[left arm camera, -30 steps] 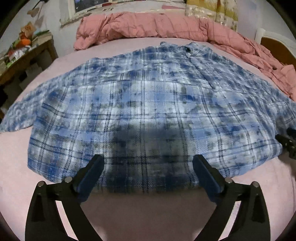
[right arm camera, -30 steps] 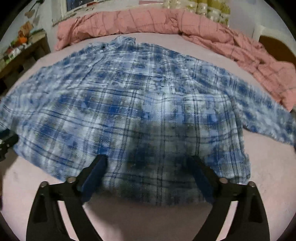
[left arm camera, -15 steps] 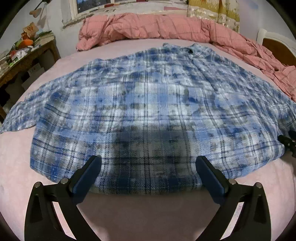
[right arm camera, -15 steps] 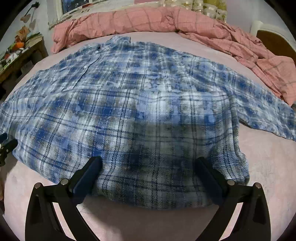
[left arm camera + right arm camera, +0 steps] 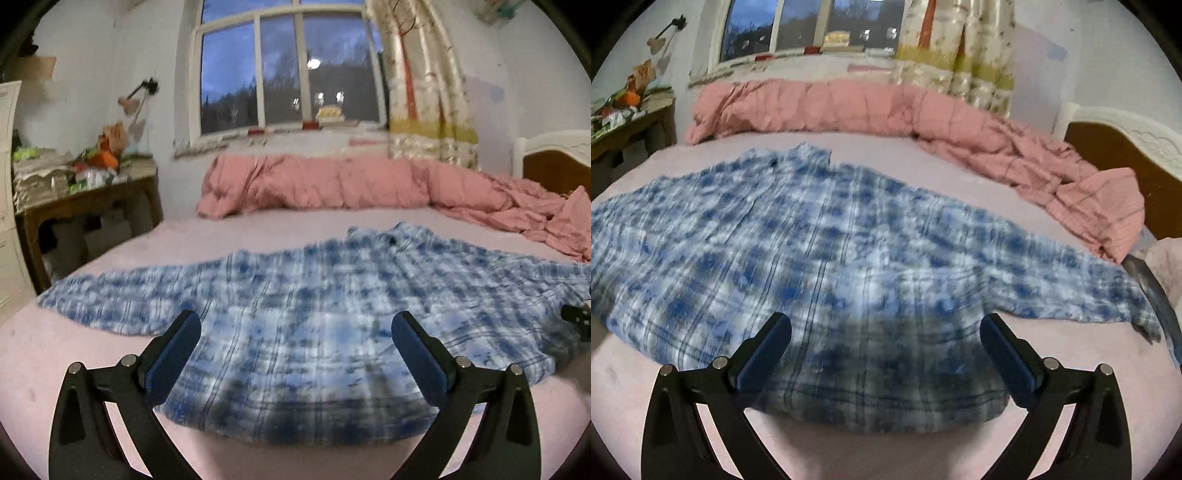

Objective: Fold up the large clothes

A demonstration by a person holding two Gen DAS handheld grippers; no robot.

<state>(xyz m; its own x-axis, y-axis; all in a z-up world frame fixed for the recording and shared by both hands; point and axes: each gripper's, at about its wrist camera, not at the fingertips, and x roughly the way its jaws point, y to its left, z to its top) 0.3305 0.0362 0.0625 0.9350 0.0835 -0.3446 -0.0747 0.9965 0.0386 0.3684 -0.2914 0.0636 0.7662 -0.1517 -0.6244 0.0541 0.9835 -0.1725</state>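
Note:
A large blue and white plaid shirt (image 5: 325, 317) lies spread flat on the pink bed, collar away from me, sleeves out to both sides; it also shows in the right wrist view (image 5: 831, 258). My left gripper (image 5: 295, 332) is open and empty, low over the shirt's near hem on its left half. My right gripper (image 5: 884, 332) is open and empty, low over the near hem on its right half. The right gripper's tip (image 5: 576, 317) shows at the right edge of the left wrist view.
A rumpled pink quilt (image 5: 332, 184) lies along the far side of the bed and down its right side (image 5: 1071, 184). A cluttered wooden table (image 5: 85, 192) stands to the left. A headboard (image 5: 1126, 155) is at the right. A window (image 5: 288, 70) and curtain are behind.
Both grippers have dropped lower and tilted up toward level, so the window and wall now show. Both stay open over the shirt's near hem. The shirt has not moved.

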